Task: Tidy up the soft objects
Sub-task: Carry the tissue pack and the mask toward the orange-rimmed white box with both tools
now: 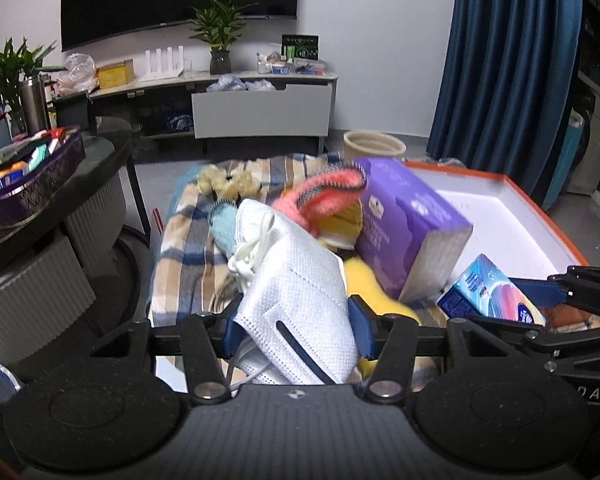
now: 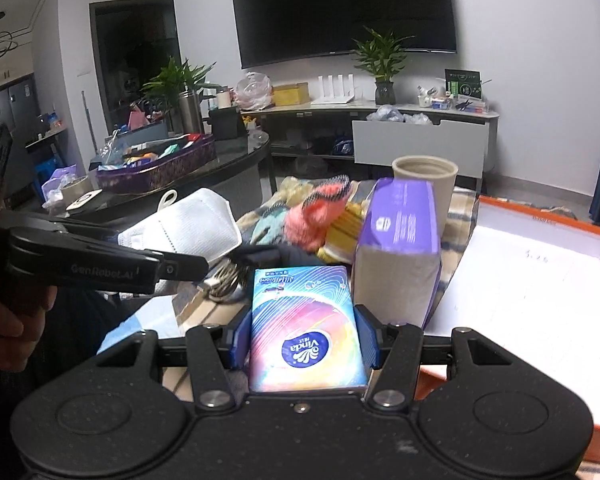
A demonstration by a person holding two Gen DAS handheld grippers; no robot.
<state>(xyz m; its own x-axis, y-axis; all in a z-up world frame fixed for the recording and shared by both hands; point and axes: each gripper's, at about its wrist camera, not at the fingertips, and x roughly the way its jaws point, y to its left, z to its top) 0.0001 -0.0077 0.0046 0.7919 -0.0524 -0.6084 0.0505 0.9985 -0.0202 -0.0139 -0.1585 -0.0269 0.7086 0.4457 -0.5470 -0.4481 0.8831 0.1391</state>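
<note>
My left gripper (image 1: 296, 326) is shut on a white face mask (image 1: 296, 296), its blue pads pressing both sides; the same mask (image 2: 188, 224) shows at the left of the right wrist view, held up off the blanket. My right gripper (image 2: 306, 340) is shut on a colourful Vinda tissue pack (image 2: 306, 328), also seen at the right of the left wrist view as the tissue pack (image 1: 488, 292). A purple tissue box (image 1: 412, 232) stands on end on the plaid blanket (image 1: 188, 248) beside a pink fuzzy sock (image 1: 320, 196) and yellow soft items (image 1: 364, 280).
An orange-rimmed white box (image 2: 540, 280) lies open at the right. A beige bucket (image 2: 428, 176) stands behind the purple tissue box (image 2: 400, 240). A dark round table (image 2: 228, 168) with a purple tray (image 2: 160, 172) is at left. A hand (image 2: 8, 320) holds the left gripper.
</note>
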